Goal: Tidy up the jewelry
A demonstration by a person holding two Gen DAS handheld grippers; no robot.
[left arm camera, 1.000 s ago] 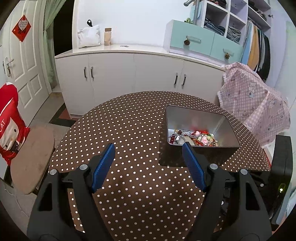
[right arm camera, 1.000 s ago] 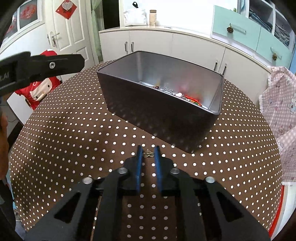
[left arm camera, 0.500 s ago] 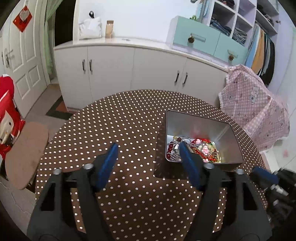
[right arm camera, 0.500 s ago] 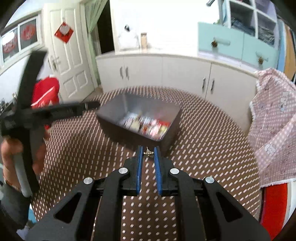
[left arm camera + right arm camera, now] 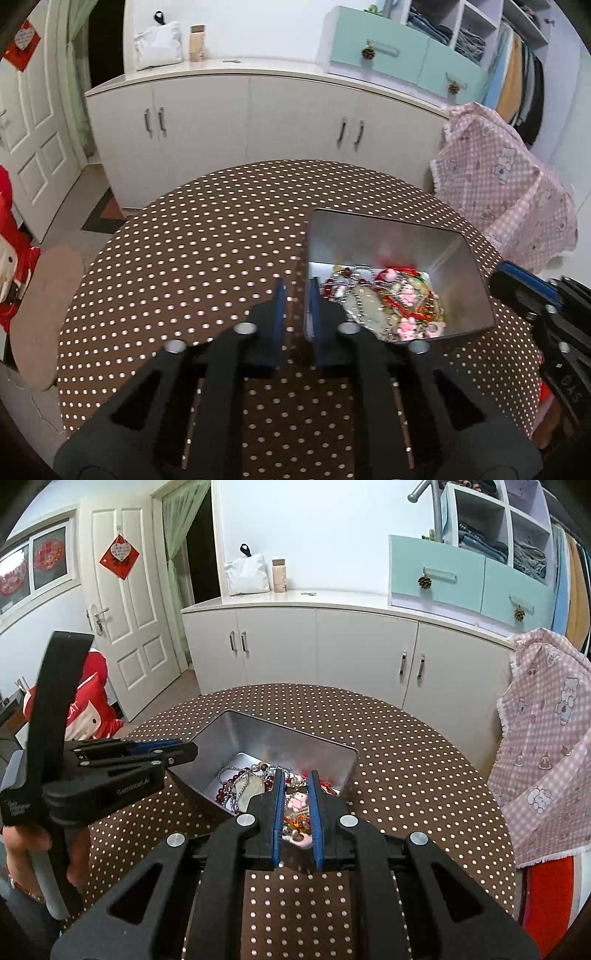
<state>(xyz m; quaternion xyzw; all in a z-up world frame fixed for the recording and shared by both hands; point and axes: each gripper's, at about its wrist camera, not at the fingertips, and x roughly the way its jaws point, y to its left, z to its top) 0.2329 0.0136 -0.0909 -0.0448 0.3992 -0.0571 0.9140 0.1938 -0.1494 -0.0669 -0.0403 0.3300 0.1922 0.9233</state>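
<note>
Right wrist view puts the right hand-held gripper (image 5: 296,775) at lower centre. Its blue fingers are drawn close with only a narrow slot between them. A small dark-gold trinket (image 5: 295,784) appears pinched at the tips, though it is hard to separate from the heap behind it.

Straight ahead of those tips, and below them, lies the open metal tin (image 5: 280,738). Its near rim is hidden behind the fingers, and its far rim slants across the middle of the frame from centre-left down to the right. The fisheye leaves us unsure which of its sides is the longer. The jewelry (image 5: 236,781), beads, chains and red bits, lies piled on the tin's floor, toward its near end. We judge the coming move to be a short drop: the trinket already hangs over the opening, so the tips need only part.

At centre-left, the left hand-held gripper (image 5: 184,751) meets the tin's left corner. Its own view shows the fingers pressed in on either side of that wall, so we read it as clamping the tin steady. That leaves the right one nearer the heap.

The tin stands on the brown, white-dotted bench (image 5: 406,775).
</note>
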